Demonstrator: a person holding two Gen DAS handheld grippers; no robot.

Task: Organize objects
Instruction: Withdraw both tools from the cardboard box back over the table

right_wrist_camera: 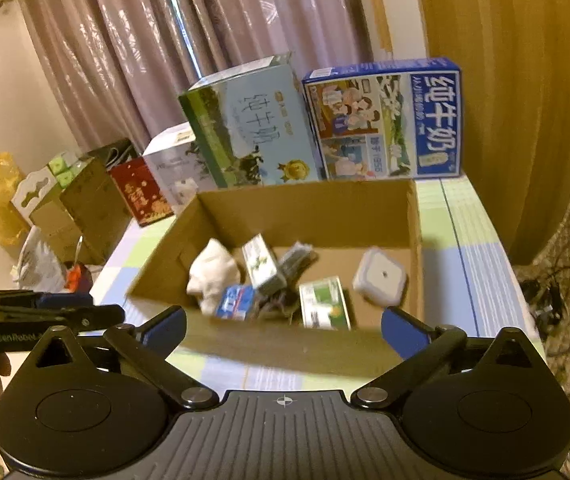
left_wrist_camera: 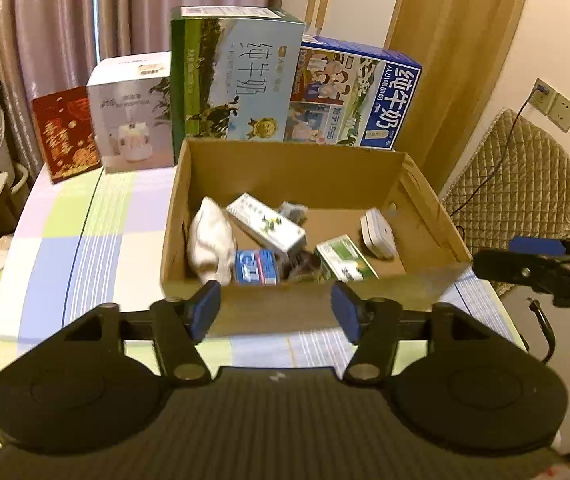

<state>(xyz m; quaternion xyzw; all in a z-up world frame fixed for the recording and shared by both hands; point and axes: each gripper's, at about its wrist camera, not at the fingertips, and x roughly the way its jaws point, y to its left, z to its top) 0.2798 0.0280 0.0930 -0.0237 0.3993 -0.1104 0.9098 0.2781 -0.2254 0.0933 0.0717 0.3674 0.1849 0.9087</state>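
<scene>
An open cardboard box (left_wrist_camera: 289,168) (right_wrist_camera: 317,208) stands on a checked tablecloth. Inside lie a white cloth (left_wrist_camera: 211,236) (right_wrist_camera: 213,268), a long white-and-green carton (left_wrist_camera: 267,226) (right_wrist_camera: 263,264), a small blue-and-red pack (left_wrist_camera: 255,268) (right_wrist_camera: 237,300), a green-and-white carton (left_wrist_camera: 345,258) (right_wrist_camera: 325,302), a white square device (left_wrist_camera: 379,232) (right_wrist_camera: 381,276) and some dark items (left_wrist_camera: 293,210). My left gripper (left_wrist_camera: 276,309) hangs open just before the box's near wall, holding nothing. My right gripper (right_wrist_camera: 283,330) is open too, wider, above the same wall. Each gripper shows at the edge of the other's view.
Behind the box stand a green milk carton case (left_wrist_camera: 237,80), a blue milk case (left_wrist_camera: 357,96), a white appliance box (left_wrist_camera: 133,116) and a red box (left_wrist_camera: 65,132). A quilted chair (left_wrist_camera: 525,184) sits to the right. Cardboard boxes and bags (right_wrist_camera: 73,208) fill the floor at left.
</scene>
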